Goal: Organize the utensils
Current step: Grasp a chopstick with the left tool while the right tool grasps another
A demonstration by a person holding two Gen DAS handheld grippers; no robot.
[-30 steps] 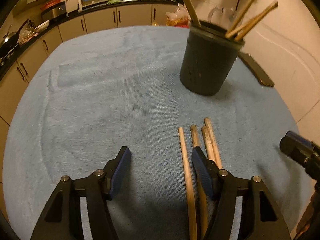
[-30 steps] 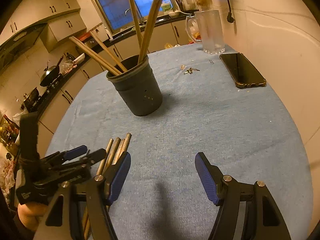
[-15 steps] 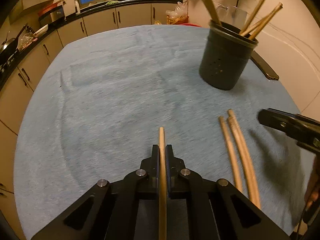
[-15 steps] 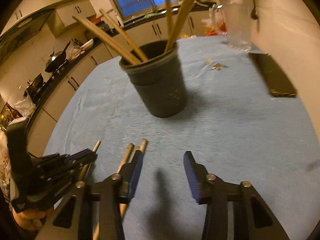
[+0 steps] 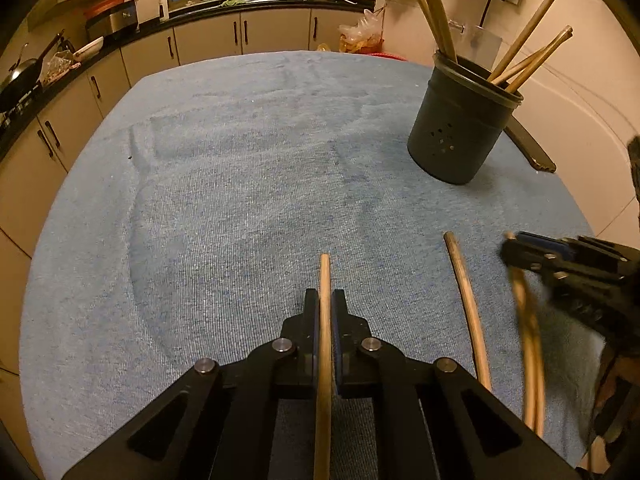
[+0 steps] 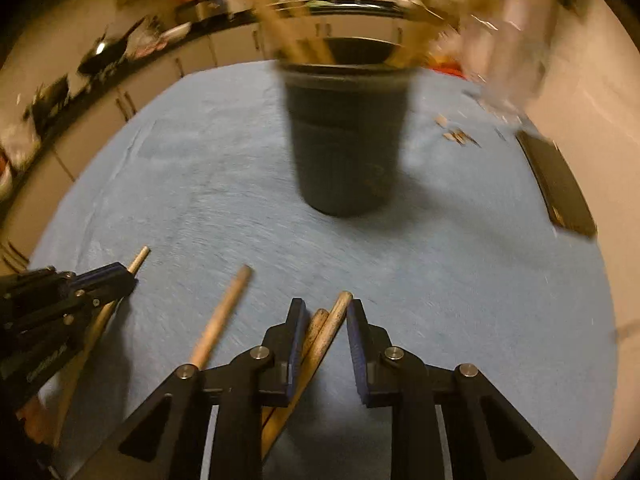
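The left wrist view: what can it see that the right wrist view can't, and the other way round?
Only the left wrist view shows the left gripper clamped on one wooden chopstick. Only the right wrist view shows the right gripper, jaws just closing around two wooden chopsticks, not yet pinching. Both show the dark round utensil holder on the blue cloth.

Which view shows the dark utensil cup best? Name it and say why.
The left wrist view: the dark utensil cup is sharp there, with its rim, side holes and chopsticks clear. The right wrist view shows it larger and central, but smeared by motion blur.
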